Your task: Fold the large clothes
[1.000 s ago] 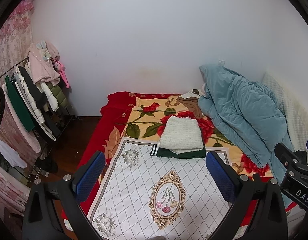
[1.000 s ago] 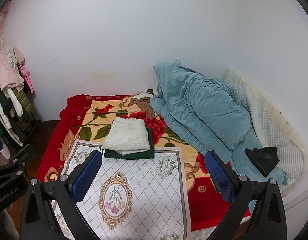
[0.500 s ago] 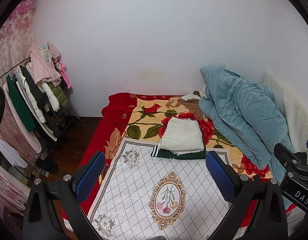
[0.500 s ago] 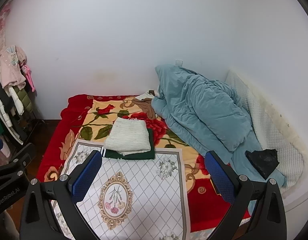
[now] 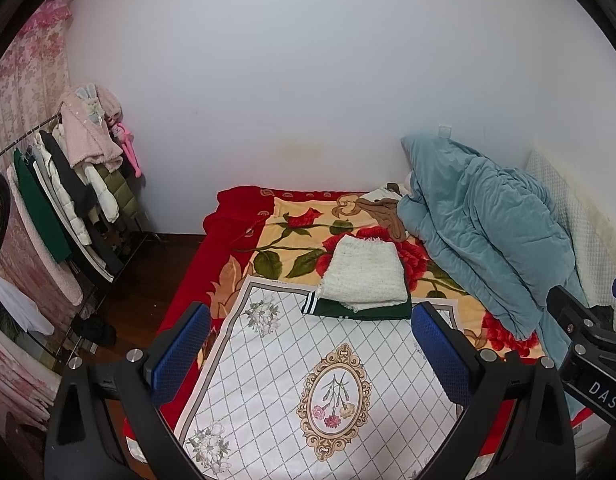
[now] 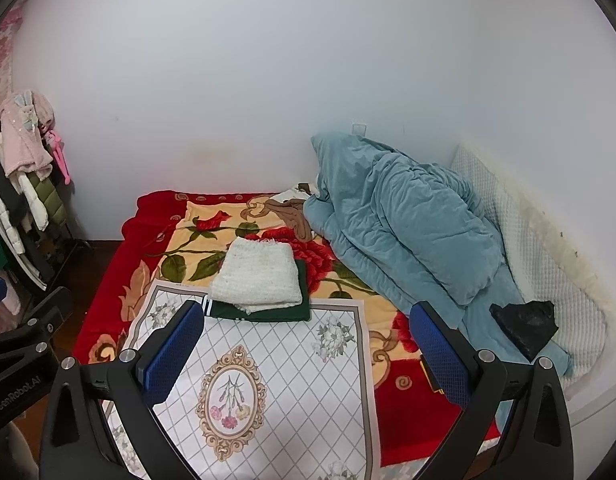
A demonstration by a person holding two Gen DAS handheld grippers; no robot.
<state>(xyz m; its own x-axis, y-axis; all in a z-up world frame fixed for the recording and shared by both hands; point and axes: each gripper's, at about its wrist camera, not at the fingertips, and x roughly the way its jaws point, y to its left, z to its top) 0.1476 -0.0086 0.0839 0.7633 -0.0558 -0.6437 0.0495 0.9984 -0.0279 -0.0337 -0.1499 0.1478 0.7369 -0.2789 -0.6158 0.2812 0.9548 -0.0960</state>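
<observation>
Both claws, left claw (image 5: 308, 354) and right claw (image 6: 308, 350), gape wide, holding nothing, above white mat (image 5: 267, 380).

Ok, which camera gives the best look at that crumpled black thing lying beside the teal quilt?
The right wrist view: the crumpled black item lies fully visible beside the teal quilt. In the left wrist view only a sliver shows behind the right gripper.

Each tool (image 5: 312, 350) (image 6: 308, 350) has black arms, blue textured pads (image 5: 179, 348), silver screws and white lettering.
</observation>
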